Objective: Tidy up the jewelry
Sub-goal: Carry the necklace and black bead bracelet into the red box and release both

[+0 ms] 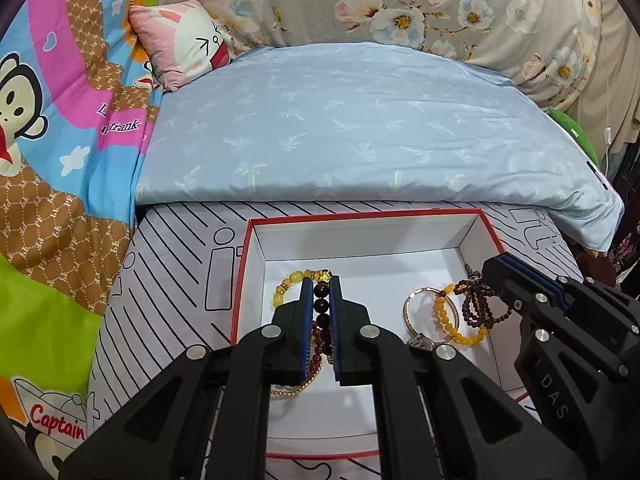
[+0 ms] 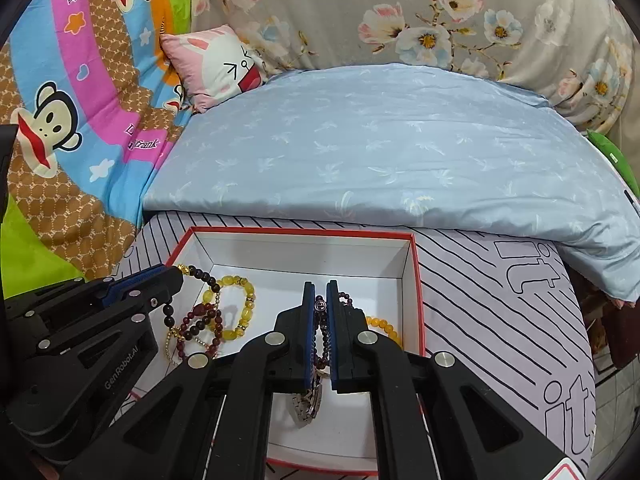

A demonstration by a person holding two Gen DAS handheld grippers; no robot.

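A red-rimmed white box [image 1: 489, 227] [image 2: 416, 264] lies on the striped bedsheet and holds the jewelry. My left gripper [image 1: 321, 284] is shut on a dark brown bead bracelet [image 1: 322, 307], over a yellow bead bracelet [image 1: 289, 282], a red bead strand and a thin gold chain [image 1: 294, 390]. My right gripper [image 2: 321, 292] is shut on a small dark purple bead strand [image 2: 325, 334] [image 1: 478, 304], above a silver watch [image 2: 310, 406] [image 1: 414, 308]. An orange-yellow bead bracelet [image 1: 456, 326] [image 2: 386, 326] lies beside it.
A light blue pillow [image 1: 360, 120] lies just behind the box. A pink cartoon cushion [image 1: 184, 44] and a colourful monkey blanket [image 1: 52, 152] are at the left. A floral quilt [image 1: 440, 4] is at the back. The bed's edge drops away at the right.
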